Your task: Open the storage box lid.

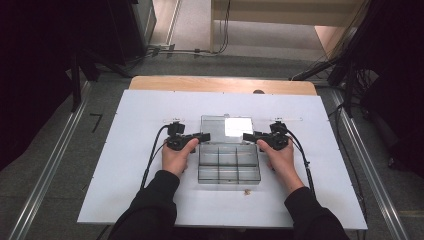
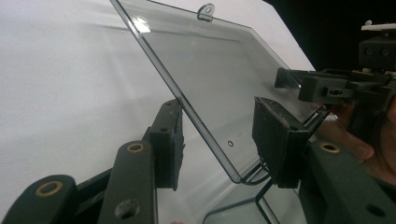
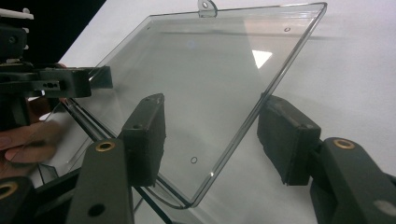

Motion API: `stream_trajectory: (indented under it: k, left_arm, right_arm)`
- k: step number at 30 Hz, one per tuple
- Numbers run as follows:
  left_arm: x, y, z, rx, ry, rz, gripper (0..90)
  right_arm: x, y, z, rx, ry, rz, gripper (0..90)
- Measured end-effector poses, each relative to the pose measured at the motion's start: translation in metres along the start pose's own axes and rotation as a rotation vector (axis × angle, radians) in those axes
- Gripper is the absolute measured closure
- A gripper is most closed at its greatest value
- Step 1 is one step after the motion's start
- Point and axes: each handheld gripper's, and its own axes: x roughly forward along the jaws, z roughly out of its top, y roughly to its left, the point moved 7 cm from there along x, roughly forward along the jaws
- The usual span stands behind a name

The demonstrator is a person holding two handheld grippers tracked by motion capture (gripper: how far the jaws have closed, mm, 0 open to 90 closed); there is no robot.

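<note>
Straddling raised clear lid point(image 1: 232, 128) edges: left gripper point(image 1: 204, 136), right gripper point(image 1: 248, 136), both spread, not pinching.

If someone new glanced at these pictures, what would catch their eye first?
A clear plastic compartment box sits mid-table on the white board, its lid swung open. The left gripper and right gripper flank the lid's side edges, jaws apart around them without pressing.
</note>
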Motion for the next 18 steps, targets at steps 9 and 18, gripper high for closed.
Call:
stream_trajectory:
  k: [9, 18]
  left_arm:
    - [0.001, 0.0006, -0.0001, -0.004, -0.001, 0.011, 51.0]
    - [0.0003, -0.0002, -0.0011, 0.016, 0.005, 0.02, 48.7]
  right_arm:
    - [0.0012, -0.0004, -0.0011, 0.006, 0.014, -0.003, 36.3]
    - [0.0016, -0.0008, -0.0016, 0.012, 0.02, -0.002, 34.9]
